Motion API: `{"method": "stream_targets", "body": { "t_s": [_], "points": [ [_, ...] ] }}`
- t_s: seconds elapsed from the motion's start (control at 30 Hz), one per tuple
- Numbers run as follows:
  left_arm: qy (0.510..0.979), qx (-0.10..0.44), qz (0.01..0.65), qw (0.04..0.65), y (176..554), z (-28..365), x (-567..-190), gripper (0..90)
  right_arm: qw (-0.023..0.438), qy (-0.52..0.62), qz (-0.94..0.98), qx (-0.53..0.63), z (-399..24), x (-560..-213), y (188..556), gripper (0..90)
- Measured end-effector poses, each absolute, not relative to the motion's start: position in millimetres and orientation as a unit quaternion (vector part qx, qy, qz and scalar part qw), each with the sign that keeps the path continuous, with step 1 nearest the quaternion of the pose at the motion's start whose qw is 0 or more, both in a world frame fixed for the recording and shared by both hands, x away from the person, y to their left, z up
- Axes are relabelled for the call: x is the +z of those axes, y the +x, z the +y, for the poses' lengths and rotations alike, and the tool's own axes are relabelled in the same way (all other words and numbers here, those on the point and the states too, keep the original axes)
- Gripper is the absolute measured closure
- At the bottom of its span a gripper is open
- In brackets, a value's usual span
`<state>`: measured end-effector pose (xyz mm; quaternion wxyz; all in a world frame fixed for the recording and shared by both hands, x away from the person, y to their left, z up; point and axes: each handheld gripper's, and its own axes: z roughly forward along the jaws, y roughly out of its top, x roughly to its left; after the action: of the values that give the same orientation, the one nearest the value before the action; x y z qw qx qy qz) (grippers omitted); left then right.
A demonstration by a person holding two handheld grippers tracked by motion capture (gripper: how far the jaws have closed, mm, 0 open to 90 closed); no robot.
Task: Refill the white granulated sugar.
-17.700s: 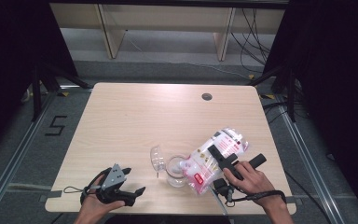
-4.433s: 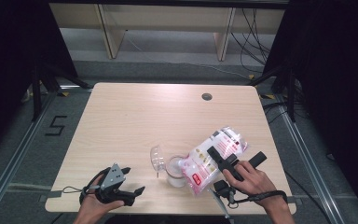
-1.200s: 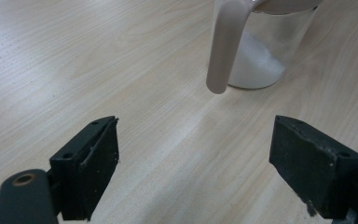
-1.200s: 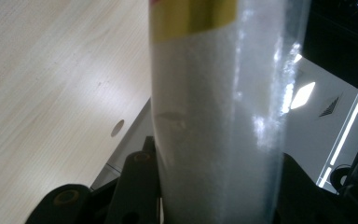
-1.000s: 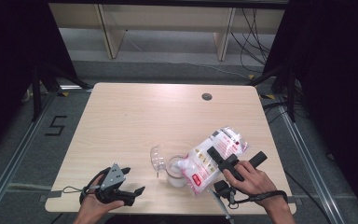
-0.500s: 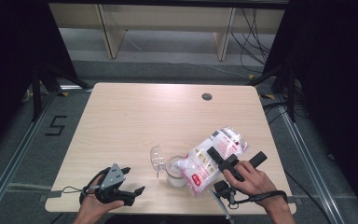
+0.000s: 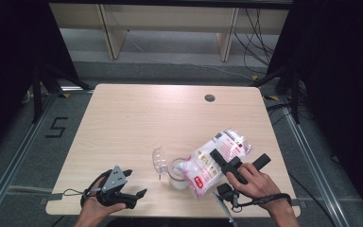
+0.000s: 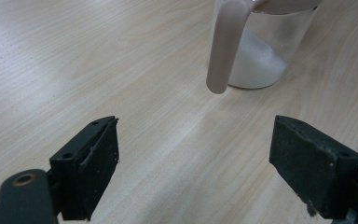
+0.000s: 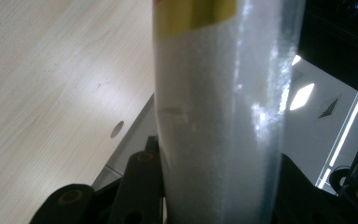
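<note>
Right gripper (image 7: pixel 228 164): fingers clamp tilted sugar bag (image 7: pixel 212 161), mouth over glass jar (image 7: pixel 178 173), evidently pouring.
Left gripper (image 7: pixel 131 185): fingers open, idle, lower-left tabletop (image 7: pixel 137 118).

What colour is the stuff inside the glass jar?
White, like sugar or salt, at the bottom of the glass jar. The left gripper view shows it best.

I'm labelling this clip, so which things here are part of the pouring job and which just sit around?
In the job:
- bag of white powder, tilted, clamped by the right gripper
- jar, partly filled, lid flipped open

Just about:
- left gripper, open, idle near the table's front edge
- round hole in the table
</note>
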<state>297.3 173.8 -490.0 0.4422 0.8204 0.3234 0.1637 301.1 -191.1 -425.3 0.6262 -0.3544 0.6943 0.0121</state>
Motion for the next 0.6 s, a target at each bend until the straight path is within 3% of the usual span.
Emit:
{"method": "stream_targets", "body": {
  "t_s": [0.6],
  "points": [
    [0.819, 0.162, 0.323, 0.446, 297.3, 173.7, -490.1, 15.3, 0.621, -0.354, 0.7, 0.01, -191.4, -425.9, 300.5, 72.3]
  ]
}}
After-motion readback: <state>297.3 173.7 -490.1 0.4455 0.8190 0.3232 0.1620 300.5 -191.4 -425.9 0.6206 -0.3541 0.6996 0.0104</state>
